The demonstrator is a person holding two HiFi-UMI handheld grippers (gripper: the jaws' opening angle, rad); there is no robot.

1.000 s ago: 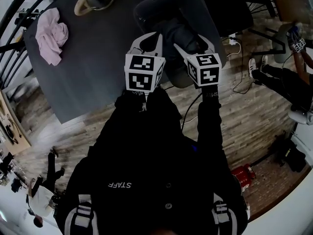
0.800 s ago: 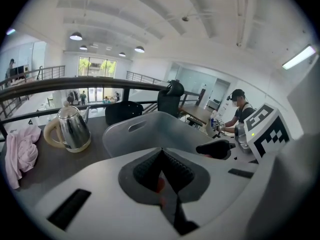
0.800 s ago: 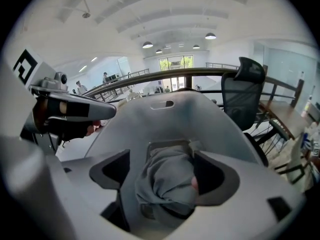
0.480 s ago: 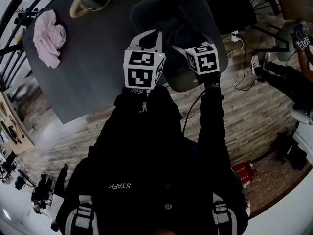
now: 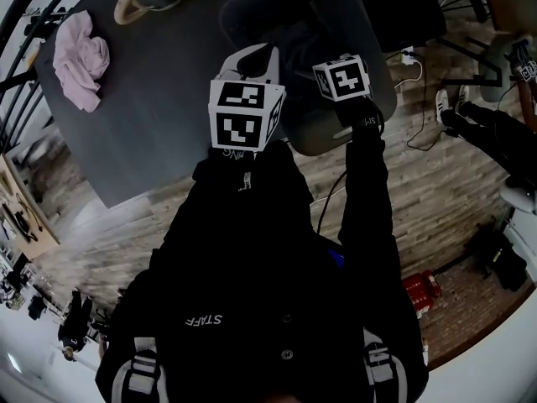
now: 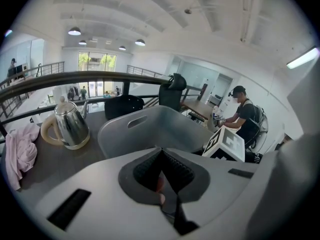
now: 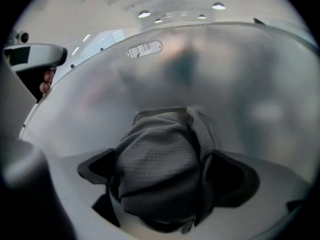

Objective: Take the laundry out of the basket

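The grey plastic laundry basket [image 5: 252,7] stands on the dark table [image 5: 151,124], by its near edge. My right gripper [image 7: 165,176] reaches down inside it, and only its marker cube [image 5: 342,75] shows from the head. Its jaws are opening wide, with a bunched dark grey garment [image 7: 160,154] lying between the pads. The basket's wall [image 7: 210,69] fills the view behind. My left gripper [image 6: 161,186] hovers shut at the basket's near left rim [image 6: 150,126], holding nothing. A pink garment [image 5: 80,49] lies on the table's far left.
A steel kettle [image 6: 70,126] stands on the table beyond the basket, with the pink garment [image 6: 20,154] to its left. A black chair [image 6: 172,91] and a railing are behind. A person [image 6: 245,116] sits to the right. Cables [image 5: 419,133] trail across the wood floor.
My right gripper has moved forward and down into the basket, and its spread fingers no longer show from the head. The left gripper has barely shifted.
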